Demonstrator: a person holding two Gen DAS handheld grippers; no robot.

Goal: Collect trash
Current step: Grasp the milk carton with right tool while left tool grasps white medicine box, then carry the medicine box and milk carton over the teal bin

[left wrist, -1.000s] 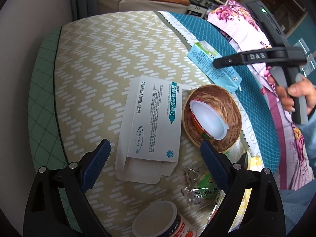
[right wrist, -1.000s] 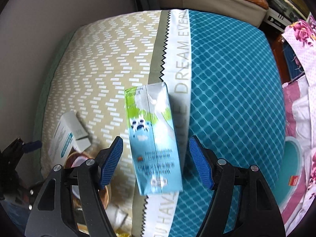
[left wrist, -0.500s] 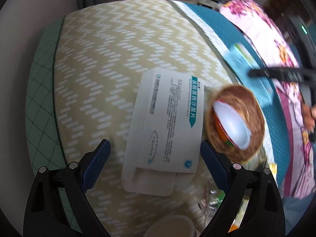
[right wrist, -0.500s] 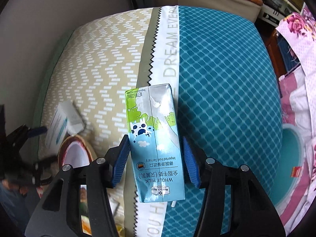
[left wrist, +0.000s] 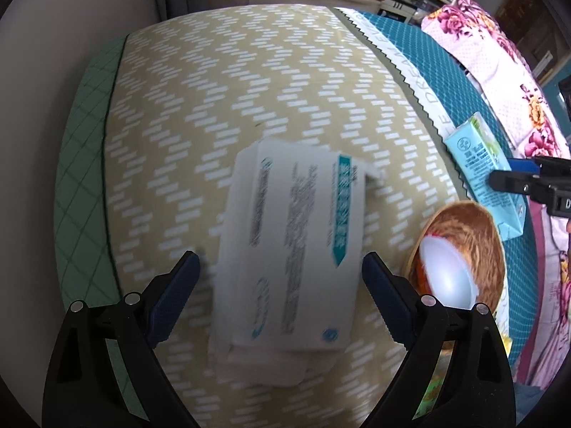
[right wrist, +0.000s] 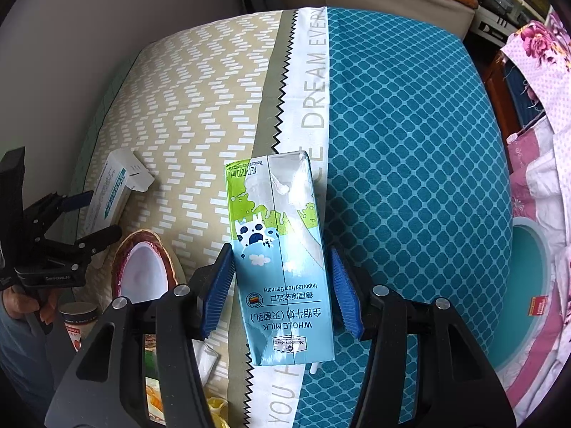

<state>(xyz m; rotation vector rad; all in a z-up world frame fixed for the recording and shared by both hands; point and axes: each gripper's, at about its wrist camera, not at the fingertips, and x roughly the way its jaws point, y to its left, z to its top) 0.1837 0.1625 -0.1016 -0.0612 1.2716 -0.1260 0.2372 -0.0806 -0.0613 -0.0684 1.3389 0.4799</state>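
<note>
My right gripper (right wrist: 282, 290) has just been closing around the milk carton (right wrist: 280, 260); its blue pads sit at the carton's flanks, left pad touching, right pad just beside, so I can't tell if it's truly clamped. The carton lies flat on the bed, across the zigzag seam between tan and teal fabric. My left gripper (left wrist: 280, 278) hangs released, jaws wide, straddling the white medicine box (left wrist: 292, 253) without touching it; the box lies flat on the tan chevron cover (left wrist: 232, 89). Just right of it, a brown bowl (left wrist: 478, 228) holds a white lid (left wrist: 448, 274). Farther off, a floral quilt (left wrist: 506, 71).
</note>
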